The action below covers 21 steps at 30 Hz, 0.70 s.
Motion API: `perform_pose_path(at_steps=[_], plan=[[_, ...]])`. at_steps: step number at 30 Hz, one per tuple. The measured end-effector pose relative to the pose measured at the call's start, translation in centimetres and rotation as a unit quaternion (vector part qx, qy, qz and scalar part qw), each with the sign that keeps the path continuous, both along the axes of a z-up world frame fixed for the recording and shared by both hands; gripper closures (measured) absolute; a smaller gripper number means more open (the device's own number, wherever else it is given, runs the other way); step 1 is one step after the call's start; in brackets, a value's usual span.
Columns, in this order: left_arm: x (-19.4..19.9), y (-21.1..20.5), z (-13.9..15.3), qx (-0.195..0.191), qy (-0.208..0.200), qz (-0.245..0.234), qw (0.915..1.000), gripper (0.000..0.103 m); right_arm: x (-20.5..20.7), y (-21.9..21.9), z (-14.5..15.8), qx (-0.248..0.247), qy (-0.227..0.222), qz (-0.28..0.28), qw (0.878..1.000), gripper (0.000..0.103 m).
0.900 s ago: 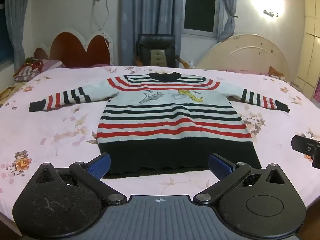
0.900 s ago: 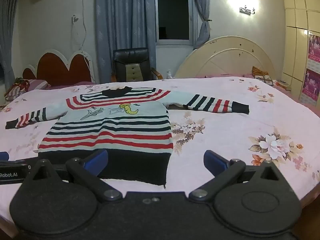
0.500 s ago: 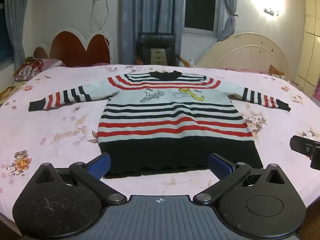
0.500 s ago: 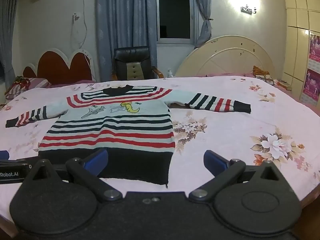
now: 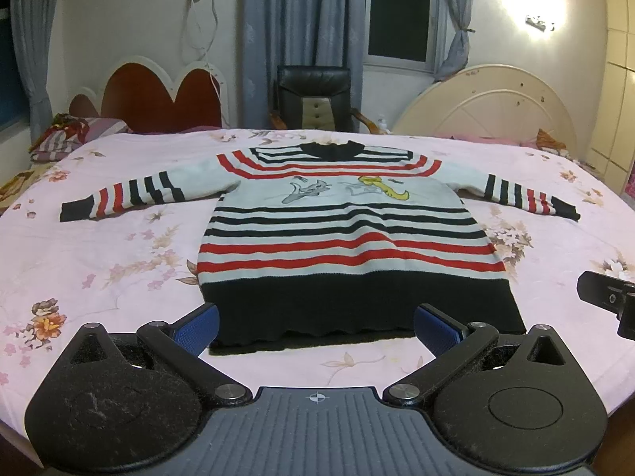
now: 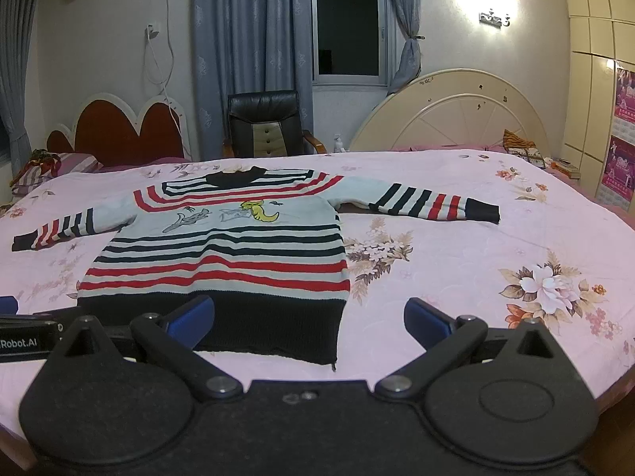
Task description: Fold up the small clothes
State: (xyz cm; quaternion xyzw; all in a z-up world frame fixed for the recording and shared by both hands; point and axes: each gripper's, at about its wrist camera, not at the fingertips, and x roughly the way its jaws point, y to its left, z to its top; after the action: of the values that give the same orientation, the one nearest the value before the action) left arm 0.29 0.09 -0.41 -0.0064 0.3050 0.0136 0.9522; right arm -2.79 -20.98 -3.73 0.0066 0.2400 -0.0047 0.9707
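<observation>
A small striped sweater (image 5: 349,238) (image 6: 222,254) lies flat on the pink floral bedspread (image 5: 99,261), front up, both sleeves spread out sideways. It has red, black and pale bands, a black hem and cartoon figures on the chest. My left gripper (image 5: 316,327) hovers just short of the black hem, jaws wide open, nothing between them. My right gripper (image 6: 308,317) hangs over the hem's right corner, also open and empty. Each gripper's body shows at the edge of the other's view.
The bed's near edge runs just under both grippers. Beyond the bed stand a black office chair (image 5: 313,99), a red heart-shaped headboard (image 5: 158,99) and a cream round headboard (image 5: 488,107). Folded cloth (image 5: 63,139) lies at the far left.
Both grippers have crept slightly forward and tilted a little; the sweater sits a bit lower in the views. Nothing on the bed has moved.
</observation>
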Motion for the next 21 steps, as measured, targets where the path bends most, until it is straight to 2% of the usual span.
perform_pose_path(at_steps=[21], plan=[[0.18, 0.46, -0.09, 0.0, 0.002, 0.003, 1.0, 0.0, 0.28, 0.65, -0.23, -0.006, 0.001, 0.007, 1.0, 0.001]])
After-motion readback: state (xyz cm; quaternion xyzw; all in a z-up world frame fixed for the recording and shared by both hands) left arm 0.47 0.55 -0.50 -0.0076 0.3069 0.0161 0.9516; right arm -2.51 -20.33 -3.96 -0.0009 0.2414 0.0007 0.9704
